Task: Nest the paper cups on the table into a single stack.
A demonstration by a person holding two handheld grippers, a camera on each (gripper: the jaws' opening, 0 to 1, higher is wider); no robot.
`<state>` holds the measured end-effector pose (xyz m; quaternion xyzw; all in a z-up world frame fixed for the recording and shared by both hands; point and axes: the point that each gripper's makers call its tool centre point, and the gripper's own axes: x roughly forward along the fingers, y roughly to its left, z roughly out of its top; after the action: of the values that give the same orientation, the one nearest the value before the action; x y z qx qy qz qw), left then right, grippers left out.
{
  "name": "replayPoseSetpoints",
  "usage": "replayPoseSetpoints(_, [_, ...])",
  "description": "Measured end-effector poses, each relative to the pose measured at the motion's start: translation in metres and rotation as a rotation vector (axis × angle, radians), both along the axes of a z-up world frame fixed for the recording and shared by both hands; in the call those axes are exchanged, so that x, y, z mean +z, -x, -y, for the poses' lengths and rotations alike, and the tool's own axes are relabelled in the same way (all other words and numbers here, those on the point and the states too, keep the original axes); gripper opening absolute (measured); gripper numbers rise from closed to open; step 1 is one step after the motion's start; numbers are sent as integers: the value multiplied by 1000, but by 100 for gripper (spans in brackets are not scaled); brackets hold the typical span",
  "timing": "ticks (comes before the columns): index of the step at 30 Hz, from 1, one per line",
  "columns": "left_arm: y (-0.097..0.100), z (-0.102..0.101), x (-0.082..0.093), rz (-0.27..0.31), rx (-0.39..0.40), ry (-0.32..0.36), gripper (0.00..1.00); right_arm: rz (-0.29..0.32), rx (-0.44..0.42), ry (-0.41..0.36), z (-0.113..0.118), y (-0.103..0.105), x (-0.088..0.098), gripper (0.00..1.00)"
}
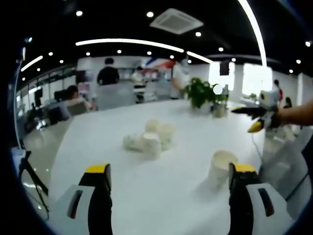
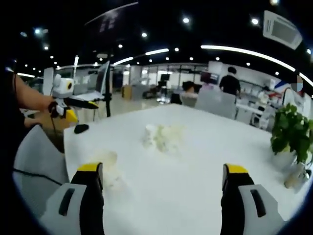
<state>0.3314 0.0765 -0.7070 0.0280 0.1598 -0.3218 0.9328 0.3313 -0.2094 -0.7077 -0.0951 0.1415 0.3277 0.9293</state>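
I see a white table [image 1: 161, 191] carrying a cluster of paper cups [image 1: 150, 138] mid-surface (some tipped over), one upright cup [image 1: 221, 169] apart from them, a potted plant [image 1: 203, 94] and a dark mouse-like object [image 2: 81, 129] near one edge

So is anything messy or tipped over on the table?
Yes. The cups in the middle of the table sit in a jumbled cluster, some seemingly on their sides. One cup stands alone, apart from them. Nothing looks spilled.
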Motion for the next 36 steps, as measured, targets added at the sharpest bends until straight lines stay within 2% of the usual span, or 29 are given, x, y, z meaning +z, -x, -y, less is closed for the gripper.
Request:
replayPoseSetpoints(2, [0,-3,-1,-1,9,6,98,-2,1,3,1,2,-2,100])
replayPoseSetpoints(4, [-4,-12,-1,28,55,2,98,-1,-7,-2,3,3,-2,100])
replayPoseSetpoints(10, [-1,-17,-8,14,67,7,98,5,-34,-24,9,5,-1,100])
replayPoseSetpoints(14, [0,-15,-10,7,56,12,98,2,-28,0,10,7,-7,100])
replayPoseSetpoints(23, [-3,-8,-21,-18,49,-2,98,-4,-37,-8,11,12,-13,100])
replayPoseSetpoints(32, [-14,1,-30,-23,29,-20,98,-6,-72,-54,14,15,-10,100])
replayPoseSetpoints(36, [-23,7,-34,-15,13,-17,98,-6,-73,-45,15,15,-12,100])
